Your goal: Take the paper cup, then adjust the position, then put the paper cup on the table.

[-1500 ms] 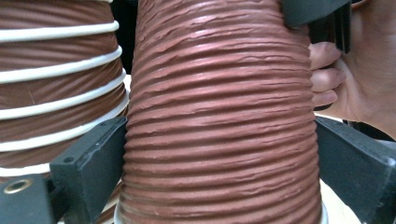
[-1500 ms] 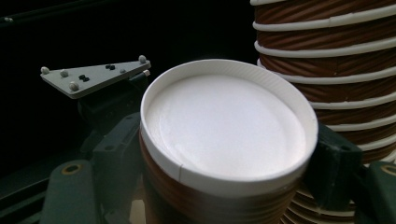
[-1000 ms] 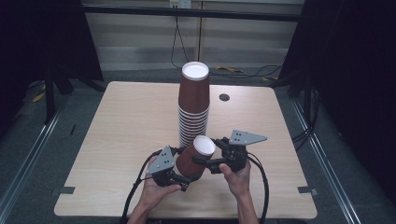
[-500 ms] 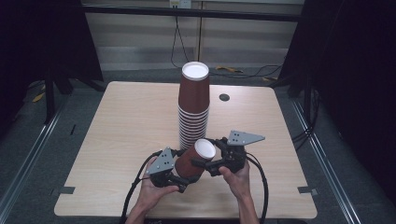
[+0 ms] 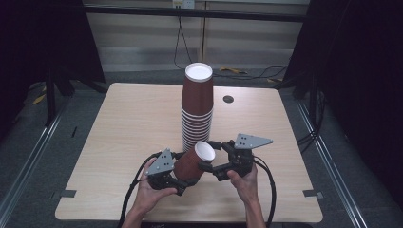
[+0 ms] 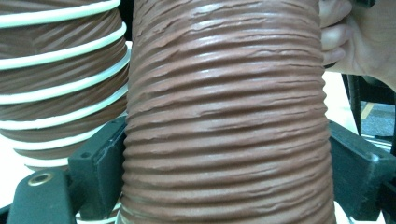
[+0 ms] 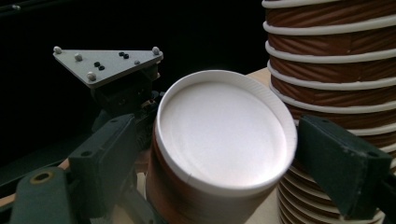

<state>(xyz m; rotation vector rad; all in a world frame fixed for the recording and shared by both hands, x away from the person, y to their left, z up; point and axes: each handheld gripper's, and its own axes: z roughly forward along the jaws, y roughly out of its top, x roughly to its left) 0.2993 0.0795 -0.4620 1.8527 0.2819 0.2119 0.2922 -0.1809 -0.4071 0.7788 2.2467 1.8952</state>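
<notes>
Item: brown ribbed paper cup (image 5: 192, 163), tilted, base toward the right gripper (image 5: 216, 166).
Hold: left gripper (image 5: 183, 183) clamped around its wall; right jaws spread beside the base, gripping nothing.
Change: cup lowered slightly since earlier; handover pending.
Nearby: tall stack of inverted brown paper cups (image 5: 197, 111) behind, on the wooden table (image 5: 123, 123).

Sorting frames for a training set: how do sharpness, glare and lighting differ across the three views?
High view: evenly lit table, sharp, surroundings dark. Left gripper view: the held cup sits very close, with glossy highlights on its ridges; the stack of cups looks soft. Right gripper view: the cup's white bottom is bright but not blown out, background nearly black.
</notes>
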